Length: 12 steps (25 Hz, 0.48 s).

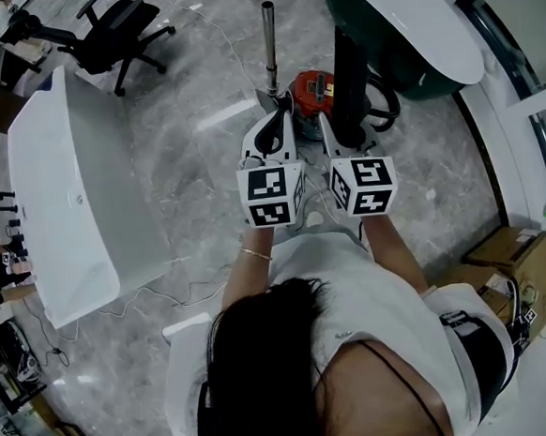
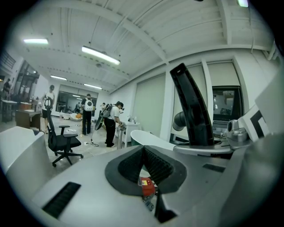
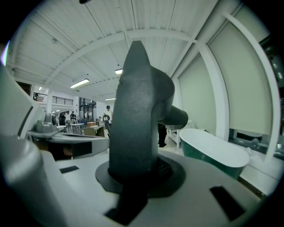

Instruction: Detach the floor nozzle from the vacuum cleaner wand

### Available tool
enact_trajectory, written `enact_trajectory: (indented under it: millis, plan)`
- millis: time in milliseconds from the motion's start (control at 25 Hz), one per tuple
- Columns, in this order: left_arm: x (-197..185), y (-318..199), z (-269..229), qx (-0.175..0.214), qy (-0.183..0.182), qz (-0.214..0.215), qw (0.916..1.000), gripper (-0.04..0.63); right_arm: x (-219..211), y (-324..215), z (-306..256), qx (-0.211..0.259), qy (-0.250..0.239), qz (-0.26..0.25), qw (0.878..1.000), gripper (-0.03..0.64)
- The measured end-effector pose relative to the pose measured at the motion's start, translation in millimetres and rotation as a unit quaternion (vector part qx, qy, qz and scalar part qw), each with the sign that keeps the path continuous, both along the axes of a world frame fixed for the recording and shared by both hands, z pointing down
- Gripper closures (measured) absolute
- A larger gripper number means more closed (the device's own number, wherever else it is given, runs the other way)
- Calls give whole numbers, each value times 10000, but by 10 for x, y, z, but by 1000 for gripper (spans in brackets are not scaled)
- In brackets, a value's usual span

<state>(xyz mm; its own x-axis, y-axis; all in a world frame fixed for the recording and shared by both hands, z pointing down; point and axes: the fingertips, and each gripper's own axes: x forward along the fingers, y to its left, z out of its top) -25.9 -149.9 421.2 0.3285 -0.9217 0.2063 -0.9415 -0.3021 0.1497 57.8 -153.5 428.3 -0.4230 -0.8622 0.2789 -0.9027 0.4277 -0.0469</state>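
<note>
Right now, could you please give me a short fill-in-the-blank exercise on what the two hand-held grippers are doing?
1. The right hand-held gripper is shut on a ___ vacuum part.
2. The left hand-held gripper has its jaws ___, not open.
3. Just past its jaws shows the ___ vacuum body.
Missing words: black; shut; red.

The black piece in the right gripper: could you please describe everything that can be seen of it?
The black piece looks like dark plastic, long and slightly curved, narrowing to a rounded top. A short round stub branches from its side. It stands nearly upright, and the right gripper is shut on its lower part. Its bottom end is hidden by the jaws.
</note>
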Motion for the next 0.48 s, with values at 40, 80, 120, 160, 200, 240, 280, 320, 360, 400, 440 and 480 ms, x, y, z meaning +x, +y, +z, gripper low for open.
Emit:
enact_trajectory:
  millis: [40,80,120,160,200,240,280,320,360,400,440,480]
  plan:
    - [4,-6,18,-19,9,-6,10000,590,-1,-3,6,-25,-38,-14,10000,538]
    - [7,-12,34,-35,22,-11,10000,591,-3,-7,9,-63,-122,-33,9999,538]
    - [10,-17,48,-50,31,-15,10000,591,-6,-12,8,-105,-232,-49,9997,538]
    - [15,-19,60,-66,35,-16,10000,591,-5,-18,4,-135,-319,-50,9994,538]
    - [22,-20,71,-84,35,-15,10000,591,1,-24,-2,-144,-350,-40,9993,538]
    - [34,-24,75,-95,33,-12,9999,591,9,-32,-11,-134,-335,-34,9993,538]
    - [45,-32,72,-92,32,-12,10000,591,16,-41,-20,-118,-303,-37,9995,538]
    - [55,-43,65,-82,32,-17,10000,591,20,-51,-28,-105,-276,-43,9996,538]
    - [63,-53,59,-74,30,-24,10000,591,25,-60,-32,-97,-260,-47,9996,538]
    - [71,-60,57,-72,28,-27,10000,592,30,-67,-32,-93,-252,-49,9996,538]
    - [80,-66,57,-72,24,-26,10000,592,37,-72,-29,-92,-249,-49,9996,538]
    - [89,-72,58,-73,20,-23,10000,591,43,-76,-26,-93,-249,-49,9996,538]
